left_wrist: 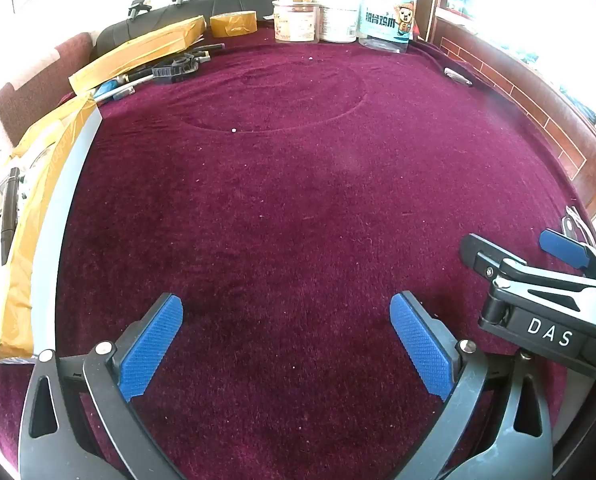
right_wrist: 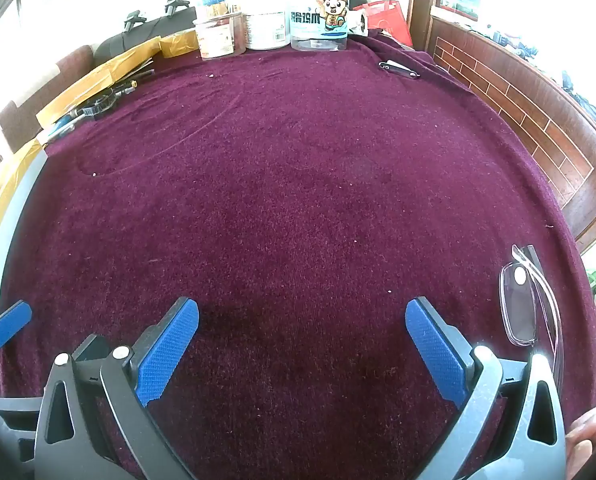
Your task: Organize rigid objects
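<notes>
The folded glasses (right_wrist: 527, 304) are seen lying on the worktop (right_wrist: 298, 200) just to the right of the wide-open, empty right gripper (right_wrist: 301, 322), long axis running away from it, while the equally wide-open left gripper (left_wrist: 286, 320) is placed farther off.

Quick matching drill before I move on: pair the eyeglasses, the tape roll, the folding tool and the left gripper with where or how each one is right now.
Things:
1. eyeglasses
2. tape roll
3. folding tool
4. left gripper

Places or states:
A. far right of the cloth, near the brick-pattern wall
B. open, nothing between the pads
C. far side, beside the jars
D. near right edge, beside the right gripper's finger

Pairs: 1-D, 2-C, 3-A, 4-B
</notes>
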